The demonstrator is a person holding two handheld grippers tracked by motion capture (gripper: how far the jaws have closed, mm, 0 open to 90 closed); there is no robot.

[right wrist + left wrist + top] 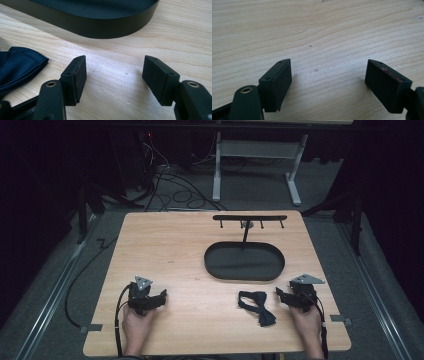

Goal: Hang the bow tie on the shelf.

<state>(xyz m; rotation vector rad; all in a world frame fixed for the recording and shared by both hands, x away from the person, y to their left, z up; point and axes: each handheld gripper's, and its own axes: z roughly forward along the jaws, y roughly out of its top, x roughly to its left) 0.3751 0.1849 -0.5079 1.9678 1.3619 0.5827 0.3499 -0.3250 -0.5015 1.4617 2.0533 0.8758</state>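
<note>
Bare wooden table (175, 250) spreads open across the left half and centre. On the right, a black oval tray (244, 261) with an upright hook rack (249, 220) blocks the far side. A dark bow tie (256, 307) lies near the front edge, just beside the right gripper (281, 294), whose jaws stand apart over bare wood.
</note>
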